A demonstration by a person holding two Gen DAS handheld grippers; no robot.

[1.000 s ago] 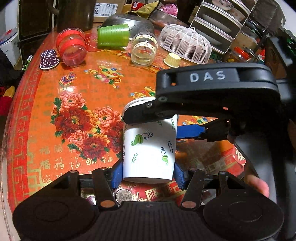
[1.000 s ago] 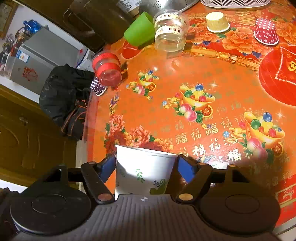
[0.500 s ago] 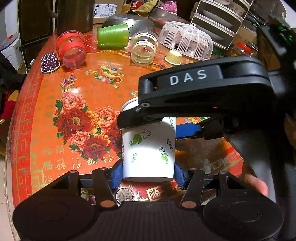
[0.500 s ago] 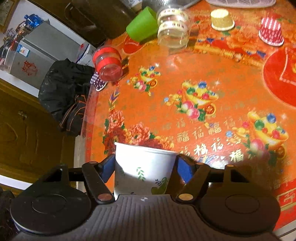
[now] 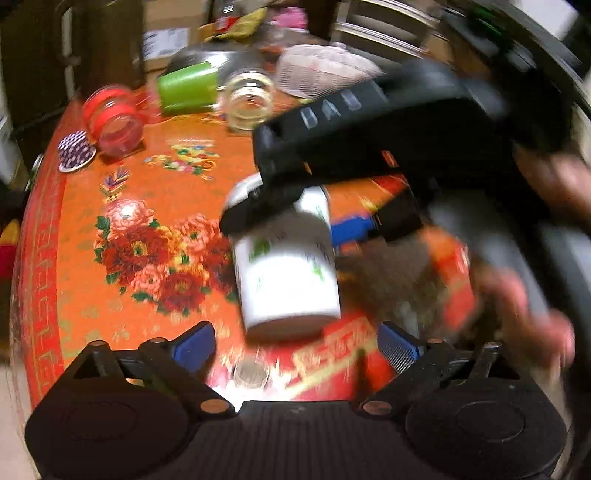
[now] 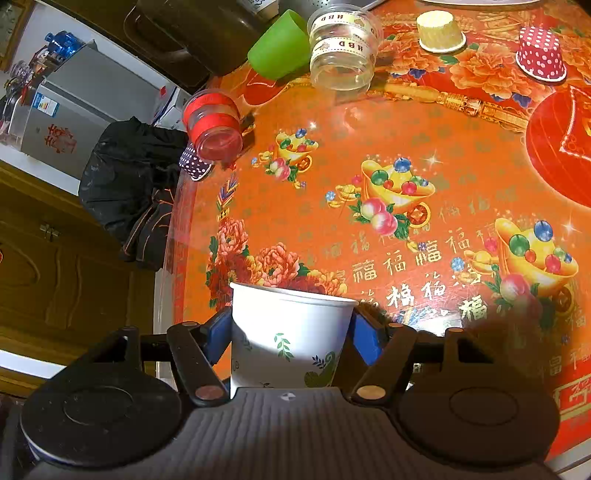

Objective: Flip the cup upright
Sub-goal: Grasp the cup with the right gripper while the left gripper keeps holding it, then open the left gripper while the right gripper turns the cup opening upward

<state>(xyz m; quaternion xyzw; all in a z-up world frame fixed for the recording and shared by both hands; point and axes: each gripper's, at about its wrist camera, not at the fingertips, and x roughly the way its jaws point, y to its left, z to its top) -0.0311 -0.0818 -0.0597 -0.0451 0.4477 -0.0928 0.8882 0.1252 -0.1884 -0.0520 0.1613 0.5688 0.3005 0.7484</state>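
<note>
A white paper cup with green leaf prints is held above the orange table by my right gripper, whose blue pads press both its sides. In the right wrist view the cup fills the gap between the pads, its rim pointing away. My left gripper is open, its blue pads spread wide and apart from the cup's base. The left wrist view is blurred by motion. The black right gripper body crosses over the cup's top there.
At the table's far side lie a green cup on its side, a clear jar, a red jar, a purple dotted cupcake liner, a yellow liner and a red dotted liner. A coin lies near the front edge.
My left gripper has opened and let go of the cup. The right gripper keeps its grip, and the cup has tilted and lifted in the left wrist view, which is now blurred.
</note>
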